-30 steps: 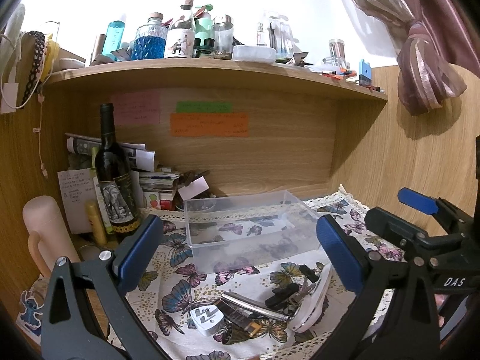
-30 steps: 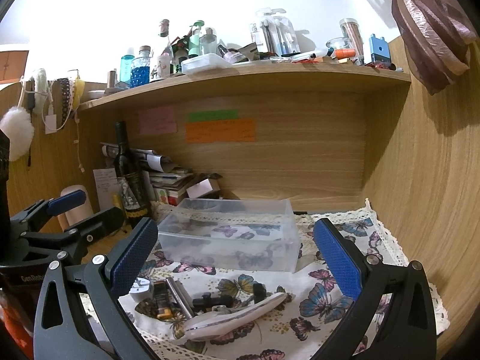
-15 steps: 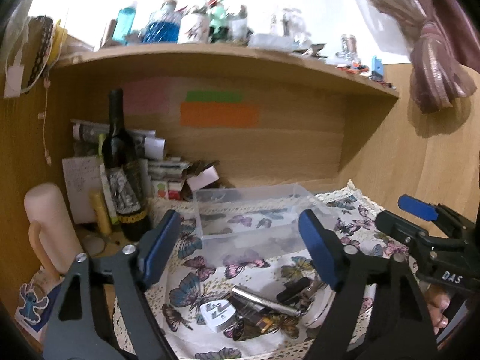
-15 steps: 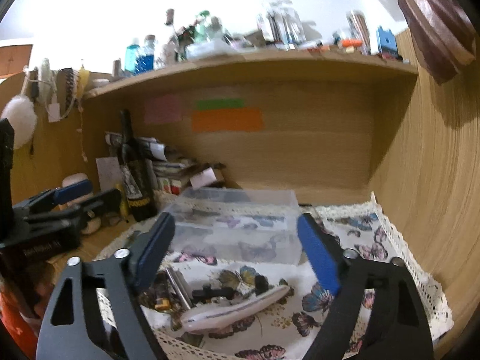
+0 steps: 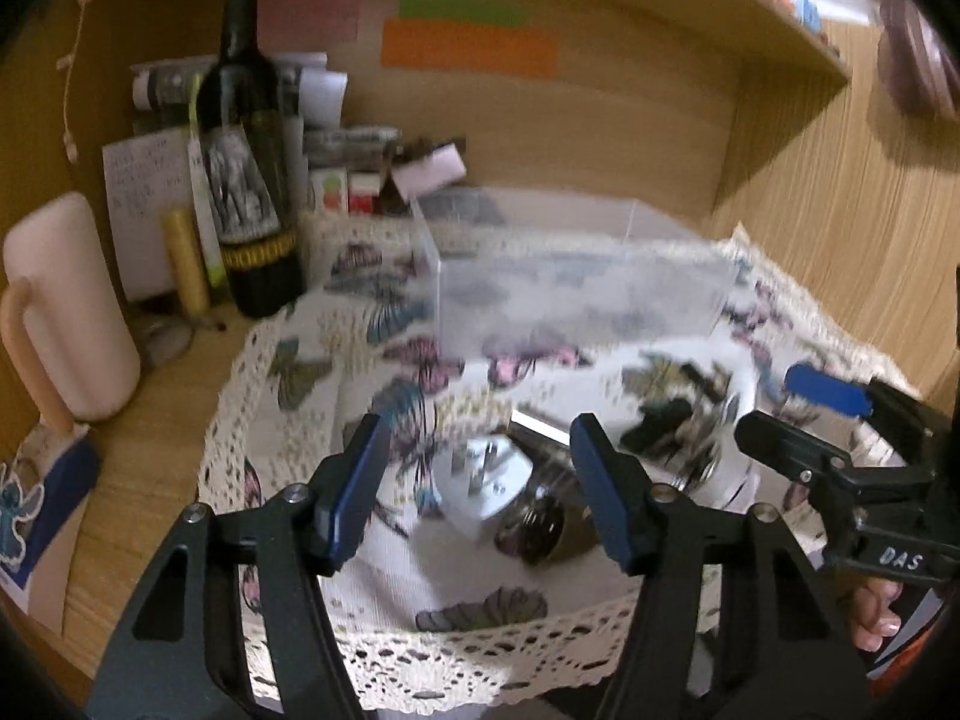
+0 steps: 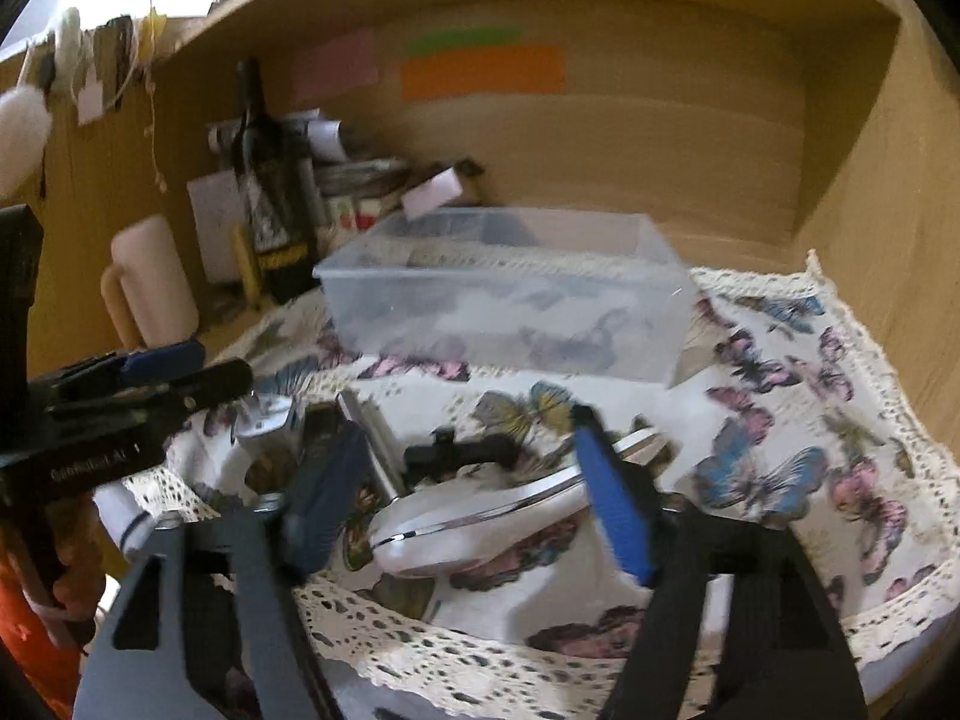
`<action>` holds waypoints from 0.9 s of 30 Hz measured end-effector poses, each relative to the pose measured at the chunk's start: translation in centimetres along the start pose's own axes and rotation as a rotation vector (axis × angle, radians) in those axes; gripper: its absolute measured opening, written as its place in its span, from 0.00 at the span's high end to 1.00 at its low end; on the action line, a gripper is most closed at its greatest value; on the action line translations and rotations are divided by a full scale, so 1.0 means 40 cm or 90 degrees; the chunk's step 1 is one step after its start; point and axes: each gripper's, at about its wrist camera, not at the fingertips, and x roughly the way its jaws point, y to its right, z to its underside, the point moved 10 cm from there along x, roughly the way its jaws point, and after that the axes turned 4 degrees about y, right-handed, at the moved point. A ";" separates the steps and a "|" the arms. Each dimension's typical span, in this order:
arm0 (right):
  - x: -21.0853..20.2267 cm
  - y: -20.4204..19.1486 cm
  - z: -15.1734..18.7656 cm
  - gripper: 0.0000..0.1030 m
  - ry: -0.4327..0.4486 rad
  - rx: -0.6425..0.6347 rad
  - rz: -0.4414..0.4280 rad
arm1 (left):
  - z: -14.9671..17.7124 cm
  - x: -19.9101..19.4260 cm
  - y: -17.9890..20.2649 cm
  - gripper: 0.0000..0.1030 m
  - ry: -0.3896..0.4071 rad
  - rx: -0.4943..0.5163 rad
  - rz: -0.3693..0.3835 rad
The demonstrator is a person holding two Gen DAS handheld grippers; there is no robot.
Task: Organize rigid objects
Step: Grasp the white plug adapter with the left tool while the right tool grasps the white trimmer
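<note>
Left gripper [image 5: 480,468]: wide open, holds nothing, hangs over the white plug [image 5: 483,474].
Right gripper [image 6: 474,480]: wide open, holds nothing, hangs over the white handle [image 6: 480,516].
Pile: plug, silver bar [image 6: 375,438], black clip [image 6: 462,450] and handle lie close together on the butterfly cloth [image 6: 780,420].
Box [image 6: 504,294]: clear, sits on the cloth just behind the pile.
Bottle [image 5: 249,156]: dark, stands upright left of the box.
Mug [image 5: 60,312]: pink, far left.
</note>
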 end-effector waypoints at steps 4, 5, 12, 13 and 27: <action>0.025 0.004 0.015 0.20 -0.007 -0.034 0.066 | 0.032 0.028 0.002 0.39 -0.029 0.003 0.002; 0.030 0.008 0.024 0.20 -0.013 -0.040 0.076 | 0.036 0.035 0.002 0.39 -0.034 0.004 0.001; 0.009 0.065 0.049 0.20 -0.029 -0.017 0.078 | 0.049 0.068 -0.013 0.39 -0.056 -0.022 0.000; 0.002 0.079 0.054 0.20 -0.032 -0.010 0.078 | 0.050 0.069 -0.014 0.39 -0.058 -0.027 0.001; -0.011 0.188 0.112 0.26 -0.071 0.054 0.096 | 0.044 0.042 -0.038 0.39 -0.050 -0.048 -0.010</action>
